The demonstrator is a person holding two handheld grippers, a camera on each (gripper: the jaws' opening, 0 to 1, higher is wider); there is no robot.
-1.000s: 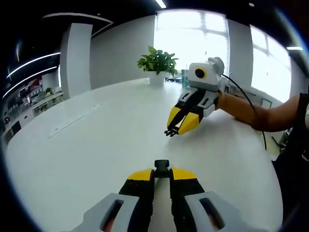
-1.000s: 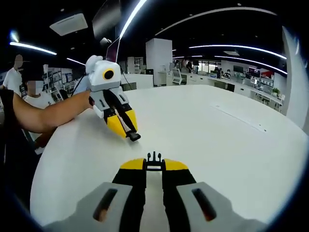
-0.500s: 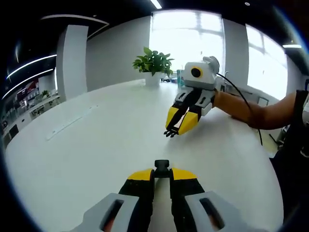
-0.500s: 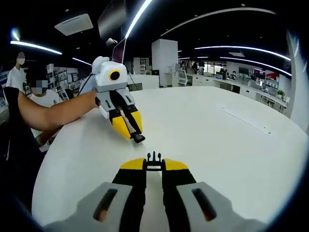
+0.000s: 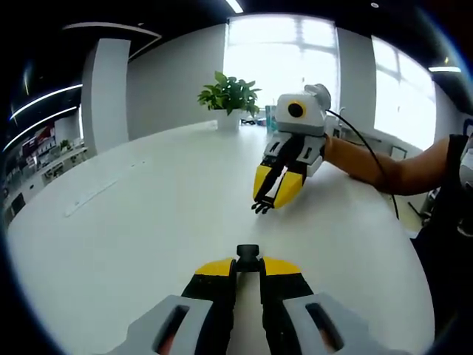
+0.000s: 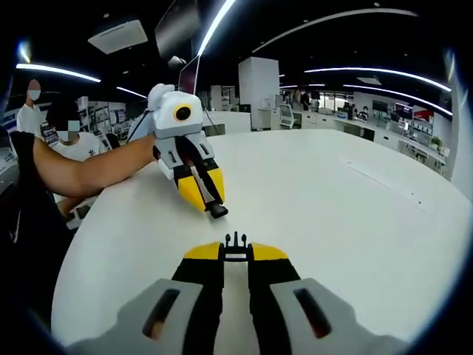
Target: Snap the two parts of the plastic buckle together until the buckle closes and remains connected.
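- Left gripper view: the left gripper (image 5: 247, 260) has its jaws pressed together on the socket half of the buckle (image 5: 247, 255), a small black block that juts out past the yellow tips.
- Further out over the white table (image 5: 148, 214), the right gripper (image 5: 262, 205) comes in from the right, pointing down and towards the camera. It pinches the pronged half of the buckle (image 5: 261, 206), whose black prongs show at its tip.
- In this view the two halves are near each other but plainly apart, with bare table between them. A potted plant (image 5: 229, 100) stands at the far edge of the table.
- Right gripper view: the right gripper (image 6: 236, 249) is pinched on the pronged half (image 6: 236, 241), the prongs standing up from between the yellow tips.
- The left gripper (image 6: 216, 208) comes in from the left, held on a bare forearm, with the socket half (image 6: 218, 211) at its tip just above and to the left of the prongs.
- People stand in the background at the far left.
- Step in hand, as a judgement: the approach, with both halves held and the join not yet made.
- The next move calls for lining the prongs up squarely with the socket's mouth, then pushing the two straight together until they latch. A skewed angle would likely jam the prongs on the socket's rim.
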